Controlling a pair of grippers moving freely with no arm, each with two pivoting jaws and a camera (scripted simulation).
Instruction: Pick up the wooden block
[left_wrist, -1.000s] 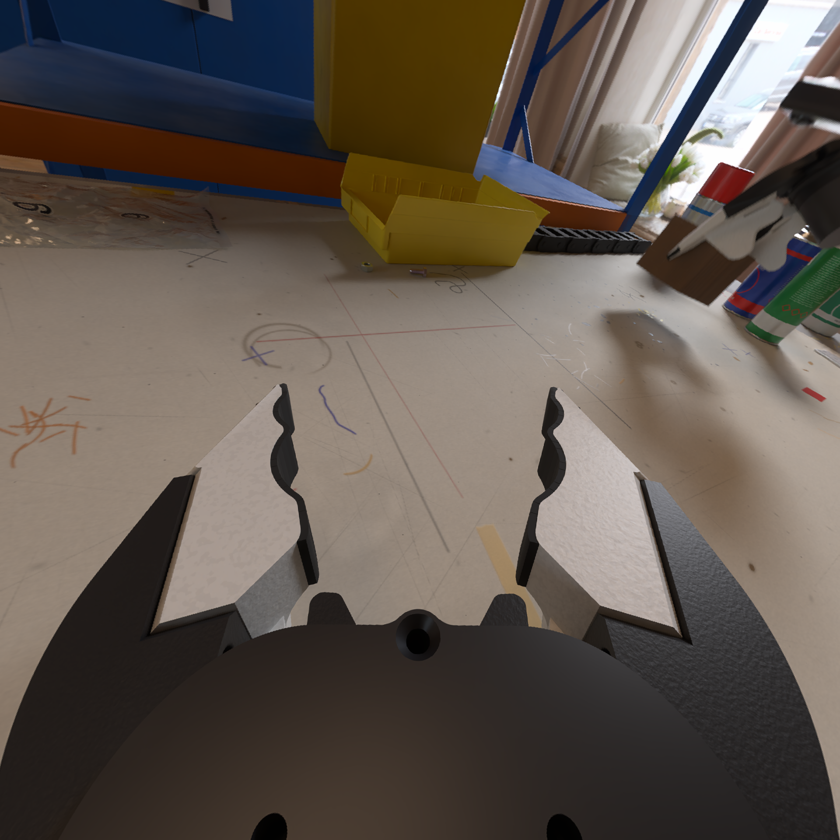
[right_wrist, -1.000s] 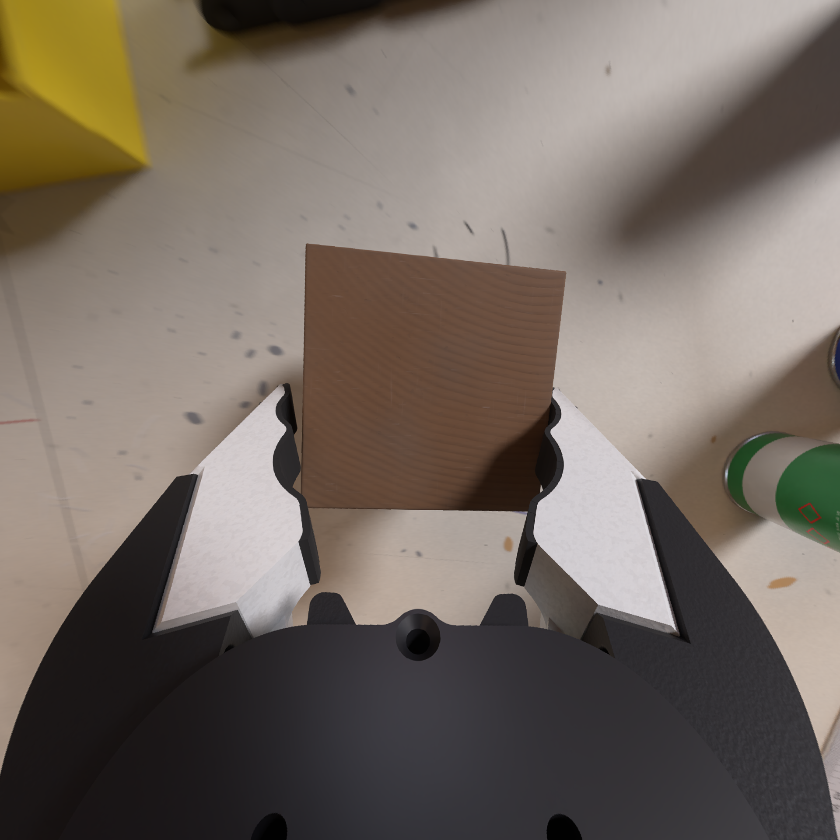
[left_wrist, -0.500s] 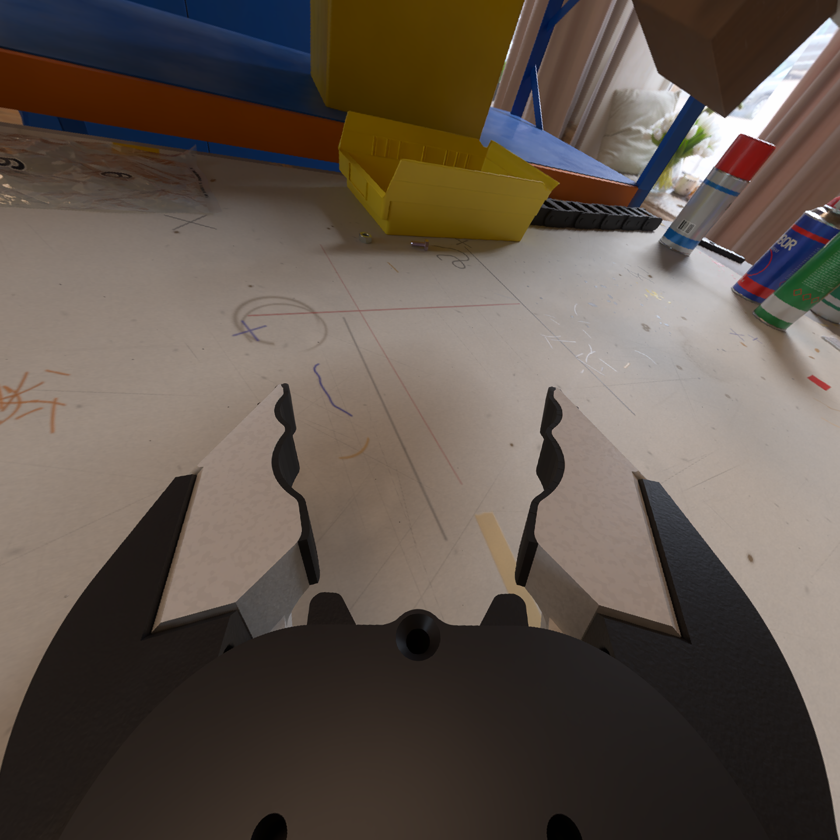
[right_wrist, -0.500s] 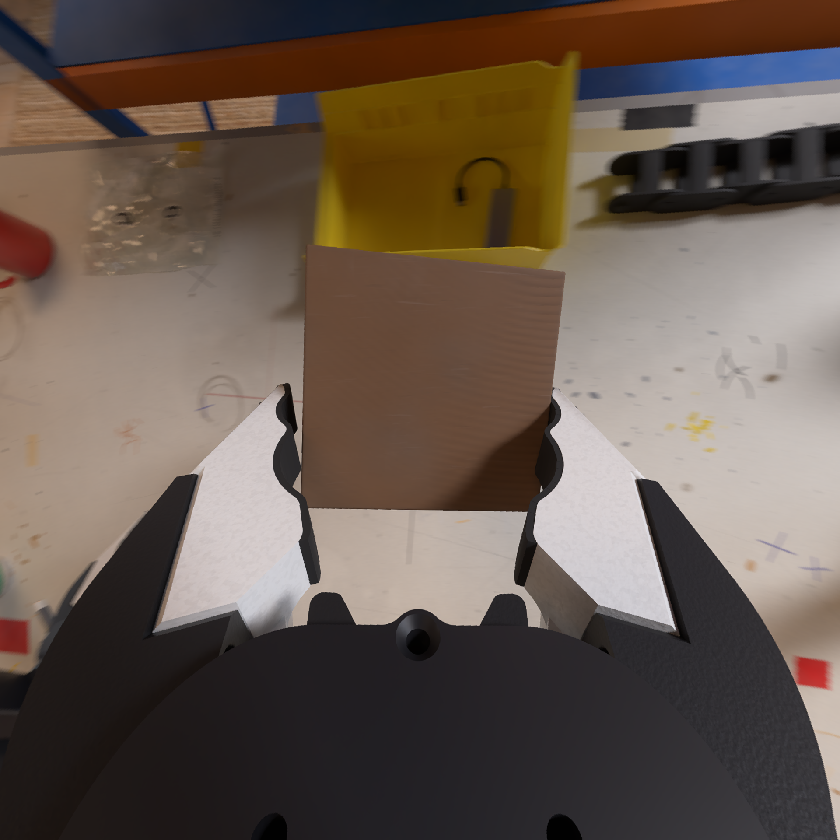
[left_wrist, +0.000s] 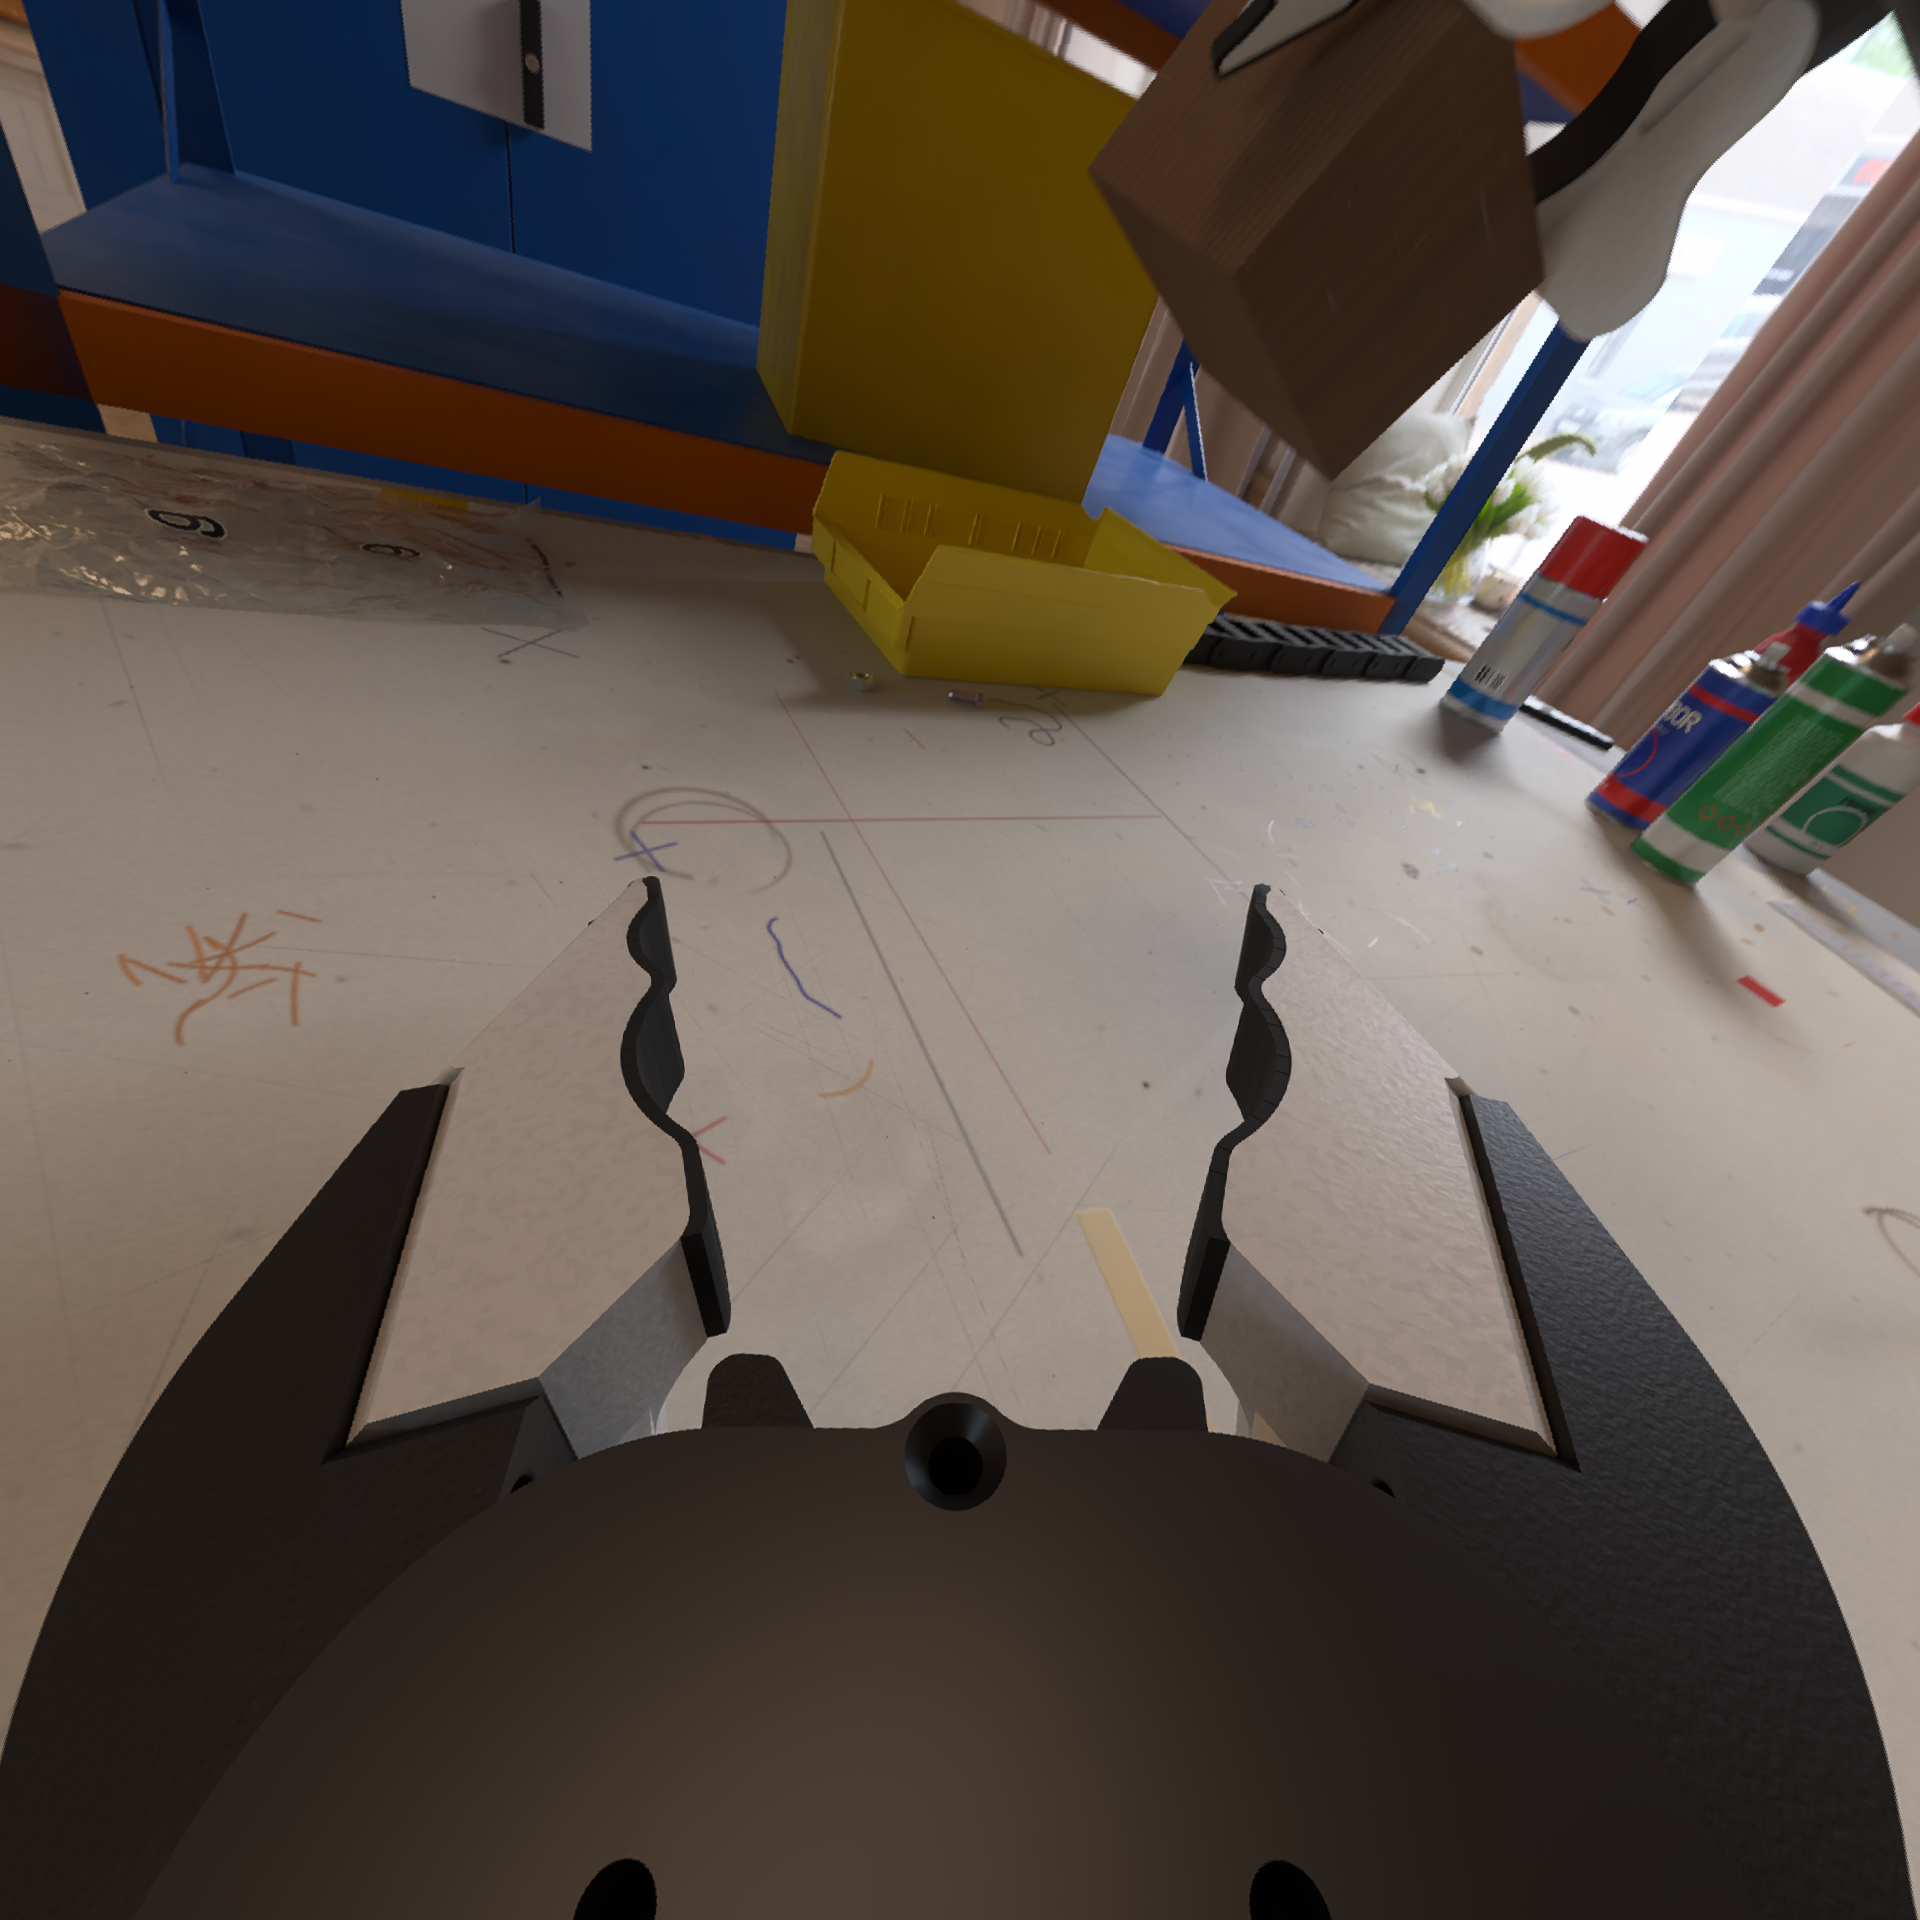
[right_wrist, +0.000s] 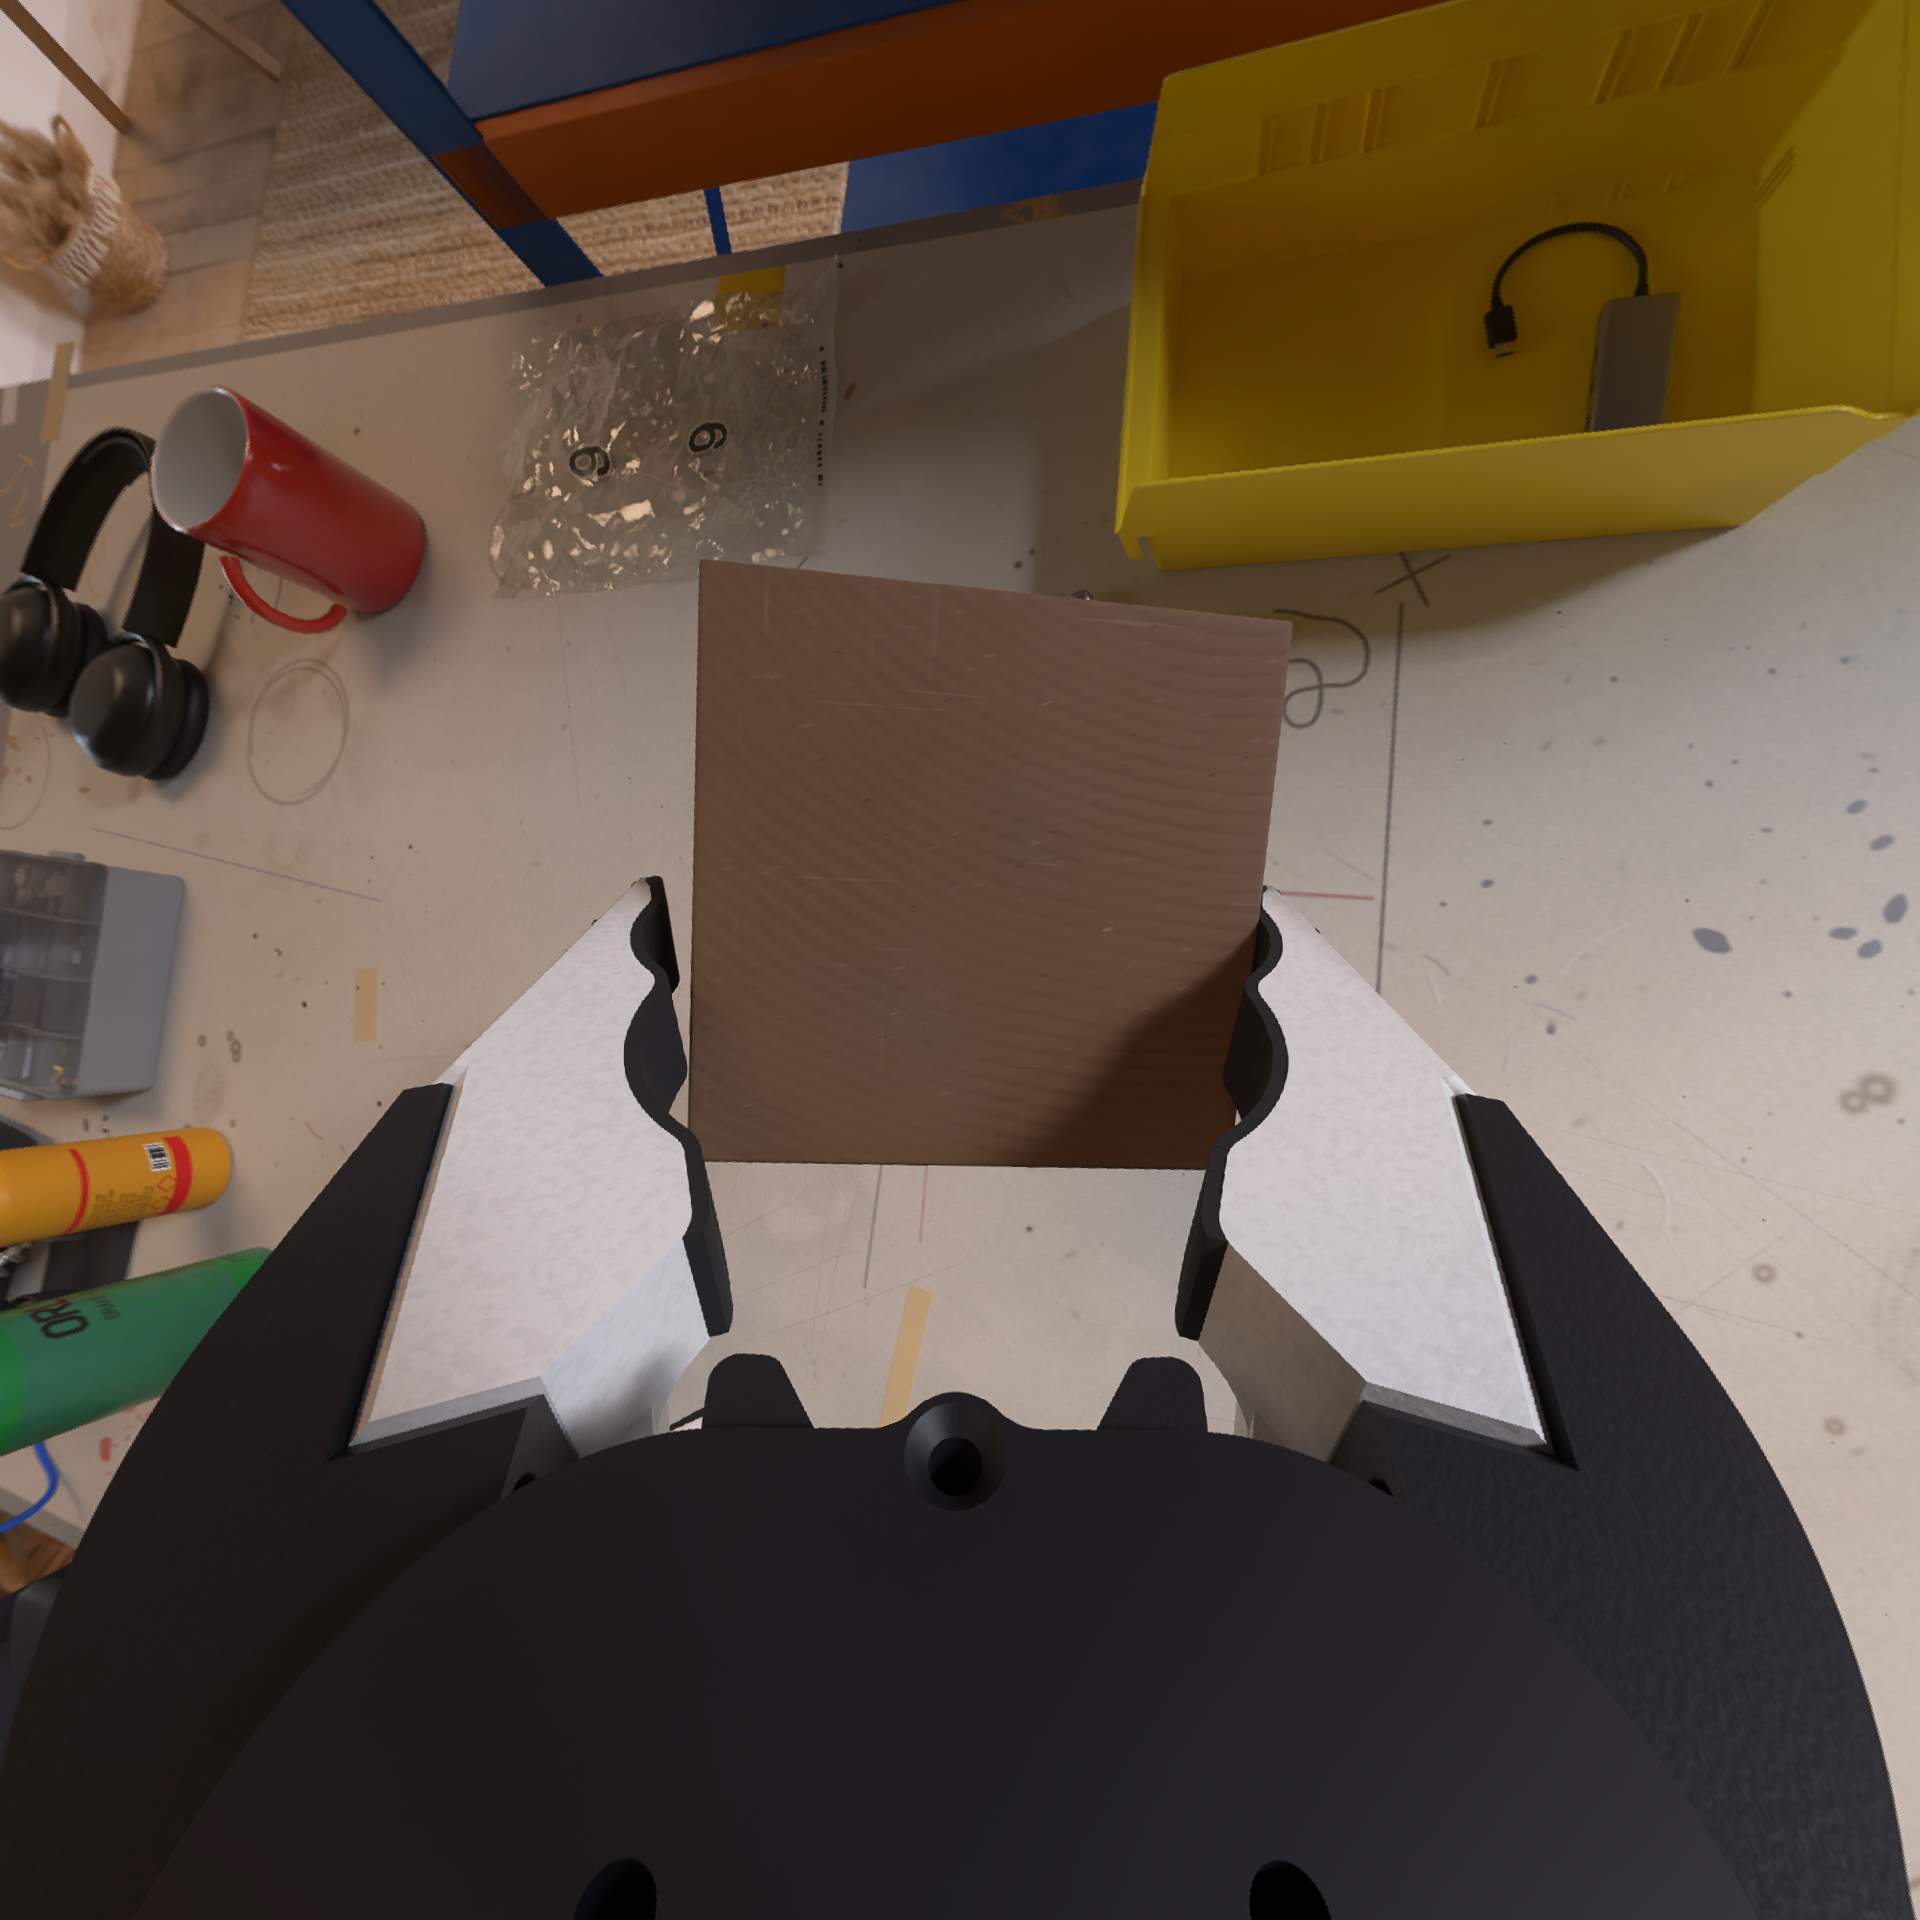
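Right wrist view alone shows right tongs clamped on wooden block above desk; left tongs gape empty.

Brown wooden block airborne above table, clamped between fingers.

Wooden block: matt brown, fine grain lines, faint scratches. Right hand-held gripper: matt black pebbled plastic shell w/ pale grainy finger faces. Worktop: matt beige, scuffed, pen-marked. Yellow bin: smooth plastic, slight sheen. Red mug: glossy. Clear bag: crinkly, shiny film. Headphones: semi-gloss black.
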